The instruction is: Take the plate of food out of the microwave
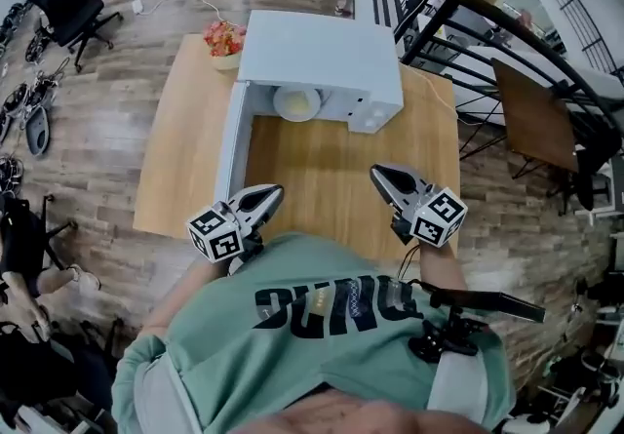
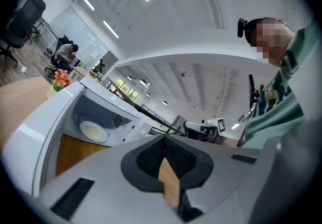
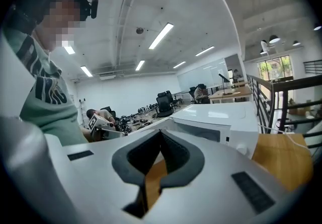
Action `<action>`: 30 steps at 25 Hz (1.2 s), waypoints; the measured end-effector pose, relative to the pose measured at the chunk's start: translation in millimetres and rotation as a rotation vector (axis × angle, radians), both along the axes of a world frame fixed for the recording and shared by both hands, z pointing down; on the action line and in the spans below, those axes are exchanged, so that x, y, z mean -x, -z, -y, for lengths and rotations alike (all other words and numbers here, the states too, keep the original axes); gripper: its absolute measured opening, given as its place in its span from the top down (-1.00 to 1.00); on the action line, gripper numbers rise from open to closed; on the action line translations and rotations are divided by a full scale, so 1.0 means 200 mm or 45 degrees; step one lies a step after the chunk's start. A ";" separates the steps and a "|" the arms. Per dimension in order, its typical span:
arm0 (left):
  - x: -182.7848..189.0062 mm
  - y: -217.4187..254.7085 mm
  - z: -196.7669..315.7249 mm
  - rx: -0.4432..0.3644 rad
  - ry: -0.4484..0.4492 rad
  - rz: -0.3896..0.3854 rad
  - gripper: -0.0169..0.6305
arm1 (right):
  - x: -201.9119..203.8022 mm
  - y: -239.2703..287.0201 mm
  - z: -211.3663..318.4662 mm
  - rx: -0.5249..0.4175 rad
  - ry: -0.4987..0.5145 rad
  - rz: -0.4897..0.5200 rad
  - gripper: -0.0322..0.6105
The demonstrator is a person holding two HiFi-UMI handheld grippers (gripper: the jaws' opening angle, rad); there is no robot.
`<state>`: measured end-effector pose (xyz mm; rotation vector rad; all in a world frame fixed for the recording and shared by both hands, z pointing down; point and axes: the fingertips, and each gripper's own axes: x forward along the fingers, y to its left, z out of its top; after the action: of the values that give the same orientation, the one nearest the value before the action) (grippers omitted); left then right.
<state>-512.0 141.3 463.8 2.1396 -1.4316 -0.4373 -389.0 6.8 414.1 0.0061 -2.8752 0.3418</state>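
A white microwave (image 1: 322,61) stands at the back of the wooden table (image 1: 331,178). Its door (image 1: 232,139) is swung open to the left. Inside sits a white plate with pale yellow food (image 1: 297,102), which the left gripper view also catches as the plate (image 2: 93,130) in the cavity. My left gripper (image 1: 270,194) is near the table's front edge, beside the door's free end, shut and holding nothing. My right gripper (image 1: 380,175) is level with it to the right, also shut and empty. Both point toward the microwave, well short of the plate.
A pot of red and pink flowers (image 1: 224,40) stands at the table's back left, beside the microwave. A black stair railing (image 1: 468,13) and a brown board (image 1: 531,115) lie to the right of the table. Office chairs (image 1: 68,3) stand far left.
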 end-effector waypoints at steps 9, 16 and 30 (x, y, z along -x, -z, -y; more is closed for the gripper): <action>0.06 -0.05 -0.03 0.012 -0.007 0.184 0.93 | 0.00 -0.11 0.01 0.071 -0.091 -0.084 0.89; 0.10 -0.23 0.03 0.165 0.207 0.332 0.93 | -0.04 -0.15 0.11 0.079 0.061 -0.027 0.89; -0.05 -0.49 0.61 0.288 0.322 0.100 0.93 | -0.57 -0.35 0.42 0.143 -0.046 0.005 0.89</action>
<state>-502.2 19.6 561.7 1.8237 -1.7174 -0.2694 -275.5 -77.1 484.2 0.0376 -2.8586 0.5102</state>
